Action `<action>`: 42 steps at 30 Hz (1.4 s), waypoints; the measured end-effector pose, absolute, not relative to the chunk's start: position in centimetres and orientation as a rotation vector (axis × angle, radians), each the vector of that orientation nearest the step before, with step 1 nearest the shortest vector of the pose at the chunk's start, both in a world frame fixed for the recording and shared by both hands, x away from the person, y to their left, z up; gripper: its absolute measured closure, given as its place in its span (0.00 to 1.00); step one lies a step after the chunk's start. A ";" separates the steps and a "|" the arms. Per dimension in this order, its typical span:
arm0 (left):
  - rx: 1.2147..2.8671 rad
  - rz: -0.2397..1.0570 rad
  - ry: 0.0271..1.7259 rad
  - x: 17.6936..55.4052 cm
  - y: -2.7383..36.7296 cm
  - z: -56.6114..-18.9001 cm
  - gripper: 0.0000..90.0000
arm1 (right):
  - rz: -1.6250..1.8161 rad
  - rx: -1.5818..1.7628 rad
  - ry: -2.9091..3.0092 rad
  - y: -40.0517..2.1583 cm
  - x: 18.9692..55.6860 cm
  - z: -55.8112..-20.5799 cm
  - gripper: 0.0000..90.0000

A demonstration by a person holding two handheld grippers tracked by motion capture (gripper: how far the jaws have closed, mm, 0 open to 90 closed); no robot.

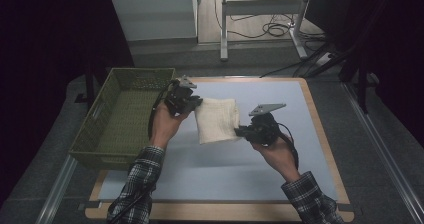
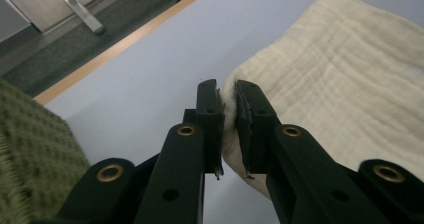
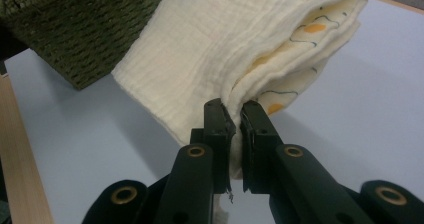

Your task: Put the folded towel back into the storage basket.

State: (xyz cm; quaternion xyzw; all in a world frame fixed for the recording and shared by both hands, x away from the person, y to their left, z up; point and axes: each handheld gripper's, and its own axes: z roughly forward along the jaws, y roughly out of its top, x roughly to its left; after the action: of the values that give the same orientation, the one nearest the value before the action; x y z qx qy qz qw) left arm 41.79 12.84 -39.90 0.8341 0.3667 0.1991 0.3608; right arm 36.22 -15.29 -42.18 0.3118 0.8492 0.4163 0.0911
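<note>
Both forearms reach in, raised. The left gripper (image 1: 194, 103) points toward the right gripper (image 1: 239, 131), which points back at it; both pairs of jaws are clamped nearly together.

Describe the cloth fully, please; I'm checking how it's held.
The cloth is cream, crinkled, gauze-like fabric, folded into a thick square of several layers. The right gripper view shows a print of yellow blobs and dark lines on an inner layer. The left tongs are shut on one edge, the right tongs on the opposite edge. It hangs between them over the blue-grey mat, beside the green basket.
</note>
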 end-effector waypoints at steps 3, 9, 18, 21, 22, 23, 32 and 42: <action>2.152 0.530 0.950 41.7 13.7 -39.4 0.90 | 1.245 0.921 2.525 -14.7 36.5 -41.8 0.92; 2.145 0.560 0.975 41.5 15.4 -38.6 0.90 | 1.260 0.889 2.529 -12.9 37.1 -41.1 0.92; 2.127 0.600 1.004 41.3 17.9 -37.6 0.90 | 1.277 0.852 2.534 -10.6 37.6 -40.3 0.92; 2.118 0.610 1.017 41.2 18.6 -37.5 0.90 | 1.284 0.845 2.537 -9.9 37.8 -40.0 0.92; 2.115 0.612 1.021 41.2 18.9 -37.4 0.90 | 1.292 0.846 2.538 -9.7 37.8 -39.8 0.92; 2.111 0.613 1.026 41.2 19.3 -37.3 0.90 | 1.295 0.844 2.540 -9.5 37.9 -39.7 0.92; 2.090 0.643 1.059 40.7 21.5 -36.6 0.91 | 1.319 0.819 2.555 -7.2 38.3 -39.2 0.92; 2.076 0.697 1.116 40.0 24.7 -35.8 0.91 | 1.353 0.790 2.563 -3.7 38.5 -38.9 0.92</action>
State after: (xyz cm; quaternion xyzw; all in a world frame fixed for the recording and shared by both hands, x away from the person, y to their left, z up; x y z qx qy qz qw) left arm 39.97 24.72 -35.81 0.7957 0.4279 0.2671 0.3353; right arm 38.45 -3.68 -38.91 0.2623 0.8511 0.4495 0.0689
